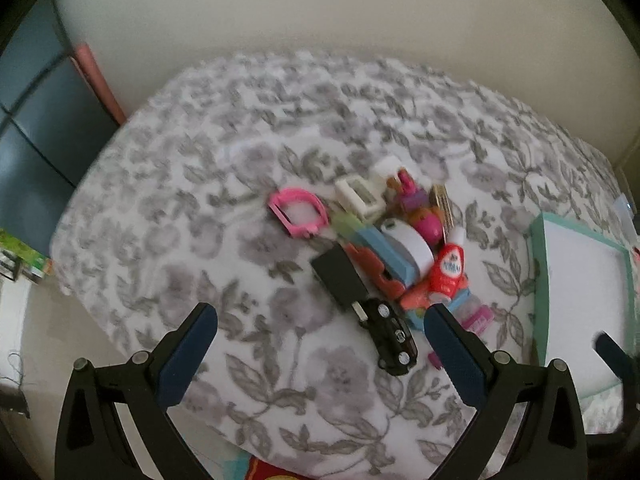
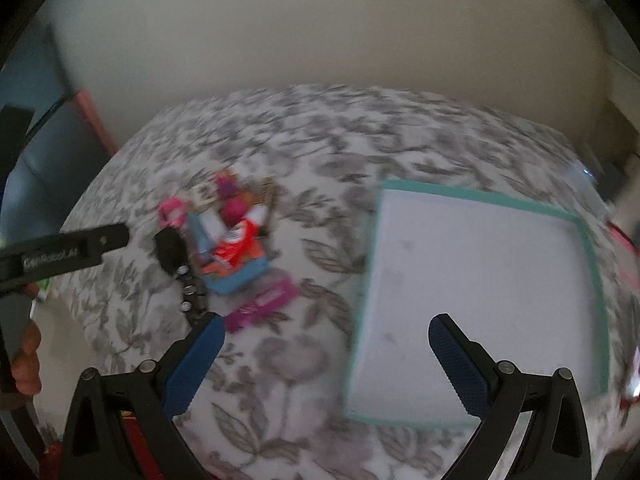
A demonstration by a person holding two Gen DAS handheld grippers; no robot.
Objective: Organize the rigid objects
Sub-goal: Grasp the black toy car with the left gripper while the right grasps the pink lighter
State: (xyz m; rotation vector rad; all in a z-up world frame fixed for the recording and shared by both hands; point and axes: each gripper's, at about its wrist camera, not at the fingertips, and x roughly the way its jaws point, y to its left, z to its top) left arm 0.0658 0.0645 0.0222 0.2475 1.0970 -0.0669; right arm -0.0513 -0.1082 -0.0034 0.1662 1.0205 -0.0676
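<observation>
A heap of small toys lies on the floral bedspread [image 1: 224, 168]: a pink frame [image 1: 299, 213], a black block [image 1: 339, 278], a black toy car [image 1: 393, 333], a red bottle [image 1: 449, 271], a white roll [image 1: 412, 245] and a magenta packet [image 2: 262, 303]. My left gripper [image 1: 321, 329] is open above the spread, just short of the car. The white tray with a teal rim [image 2: 480, 200] lies right of the heap. My right gripper [image 2: 328, 342] hangs open over the tray's left edge. Neither gripper holds anything.
A cream wall [image 1: 320, 12] runs behind the bed. Blue furniture [image 1: 36, 120] and a pink strip [image 1: 100, 80] stand at the left. The other gripper's black body [image 2: 60, 254] and a hand [image 2: 28, 356] show at the left of the right wrist view.
</observation>
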